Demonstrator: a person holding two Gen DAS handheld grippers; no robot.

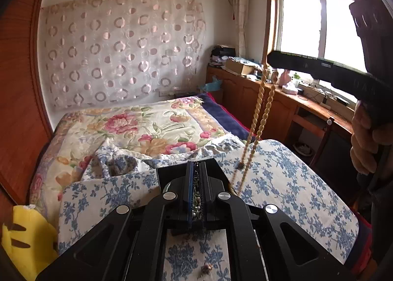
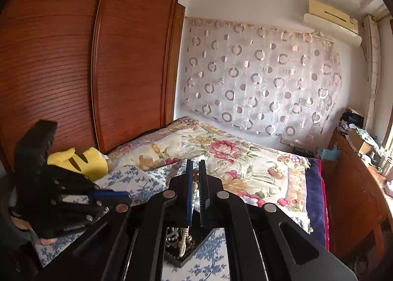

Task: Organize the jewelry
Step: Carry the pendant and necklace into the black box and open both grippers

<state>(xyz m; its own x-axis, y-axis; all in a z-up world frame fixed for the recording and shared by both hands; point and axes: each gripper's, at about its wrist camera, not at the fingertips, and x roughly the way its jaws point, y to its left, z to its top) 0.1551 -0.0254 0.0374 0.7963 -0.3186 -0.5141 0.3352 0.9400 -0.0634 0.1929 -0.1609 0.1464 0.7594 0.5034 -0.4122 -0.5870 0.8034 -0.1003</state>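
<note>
Yellow plush toy [image 1: 27,239]: recorded at the far left of the left wrist view, lying on the bed beside the reddish wooden wardrobe [image 2: 73,59].

Blue-and-white floral cloth [image 1: 282,177]: spread over the near part of the bed; a flowered quilt [image 1: 137,128] is laid behind it.

Left hand-held gripper [image 1: 195,170]: fingers drawn close together, with a string of small greyish beads [image 1: 196,197] seen in the narrow gap between them. Whether the string is pinched cannot be told. In the right wrist view this gripper [image 2: 122,193] is seen low at the left, above the cloth.

Small ornament [image 1: 206,268]: a brownish piece lying on the cloth under the left gripper body.

Dark tray [image 2: 184,254]: seen in the right wrist view below the gripper, resting on the floral cloth and holding pale bead strands and a twisted chain.

Amber bead necklace [image 1: 260,113]: hung as a long double strand from the tip of the right hand-held gripper [image 1: 270,57], its lower end reaching the cloth just right of the left gripper. In the right wrist view the right gripper [image 2: 195,172] is clamped on the necklace [image 2: 195,175], with beads visible between the pads.

Wooden worktop [image 1: 307,104]: set under the window at the right, loaded with boxes and small items.
</note>
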